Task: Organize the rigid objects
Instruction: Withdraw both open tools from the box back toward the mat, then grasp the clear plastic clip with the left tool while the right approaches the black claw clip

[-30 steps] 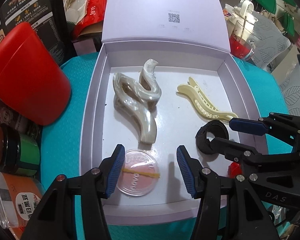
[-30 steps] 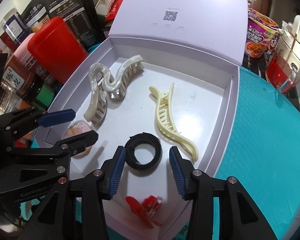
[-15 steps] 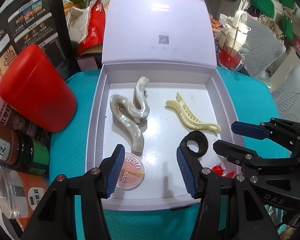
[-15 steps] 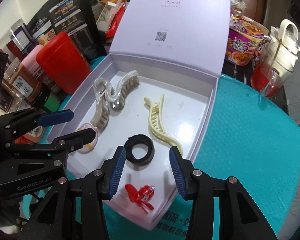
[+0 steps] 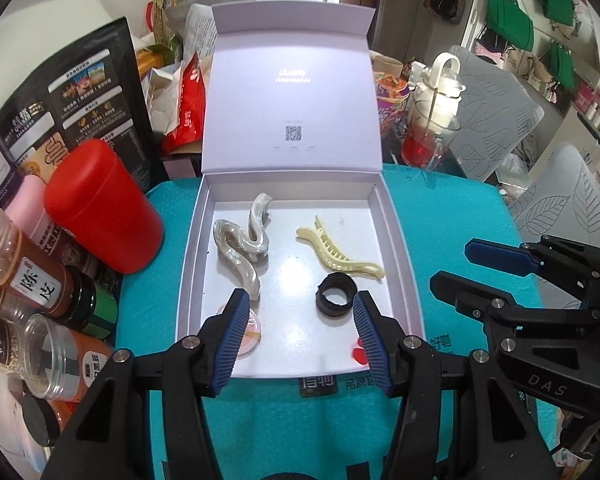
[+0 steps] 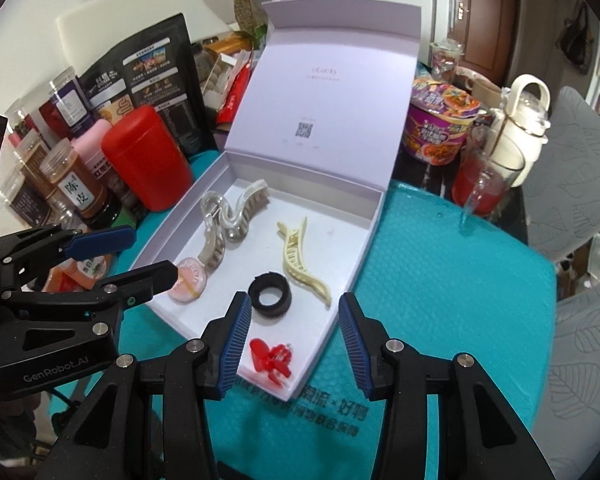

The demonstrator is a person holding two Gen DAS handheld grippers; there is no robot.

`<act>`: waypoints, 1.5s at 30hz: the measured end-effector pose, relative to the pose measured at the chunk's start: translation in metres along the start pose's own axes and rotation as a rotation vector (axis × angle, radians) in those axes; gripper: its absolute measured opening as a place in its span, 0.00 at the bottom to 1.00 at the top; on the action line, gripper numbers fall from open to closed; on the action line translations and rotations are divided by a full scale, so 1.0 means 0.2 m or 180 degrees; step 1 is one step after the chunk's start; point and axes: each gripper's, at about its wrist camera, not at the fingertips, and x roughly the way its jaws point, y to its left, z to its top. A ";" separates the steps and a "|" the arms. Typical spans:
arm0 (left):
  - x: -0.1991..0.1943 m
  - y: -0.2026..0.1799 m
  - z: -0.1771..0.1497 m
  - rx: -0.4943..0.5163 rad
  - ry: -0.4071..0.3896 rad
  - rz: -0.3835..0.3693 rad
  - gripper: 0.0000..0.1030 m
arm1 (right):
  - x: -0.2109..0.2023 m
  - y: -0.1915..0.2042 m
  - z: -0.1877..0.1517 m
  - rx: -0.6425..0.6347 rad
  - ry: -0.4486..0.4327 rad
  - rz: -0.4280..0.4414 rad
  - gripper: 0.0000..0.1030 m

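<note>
An open lilac box (image 5: 191, 256) (image 6: 374, 216) sits on a teal mat, lid upright. Inside lie a pearl-grey wavy hair claw (image 5: 242, 248) (image 6: 228, 216), a cream hair clip (image 5: 338, 256) (image 6: 300, 256), a black ring (image 5: 336, 294) (image 6: 270, 290), a round pink case (image 5: 249, 332) (image 6: 188, 276) and a small red clip (image 5: 358, 354) (image 6: 270, 358). My left gripper (image 5: 300, 334) (image 6: 124, 256) is open and empty above the box's near edge. My right gripper (image 6: 292, 340) (image 5: 472, 268) is open and empty, beside the box's near right corner.
A red canister (image 5: 100, 208) (image 6: 146, 164), a pink bottle (image 5: 28, 204) and several spice jars (image 5: 28, 276) crowd the left of the box. A glass of red drink (image 5: 426, 136) (image 6: 482, 184), a white jug (image 6: 520, 120) and a noodle cup (image 6: 440, 120) stand behind right.
Both grippers have pulled back and up from the box, staying open and empty. The box and its contents look smaller and have not moved.
</note>
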 end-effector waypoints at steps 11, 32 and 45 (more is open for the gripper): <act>-0.24 -0.16 -0.08 0.0024 -0.0219 0.0006 0.52 | -0.28 -0.02 -0.09 -0.0038 -0.0213 -0.0042 0.44; -0.57 -0.50 -0.39 -0.0193 -0.0332 0.0200 0.52 | -0.64 -0.08 -0.41 -0.0242 -0.0265 0.0122 0.44; -0.67 -0.78 -0.57 -0.0364 -0.0339 0.0251 0.52 | -0.80 -0.23 -0.63 -0.0358 -0.0195 0.0221 0.45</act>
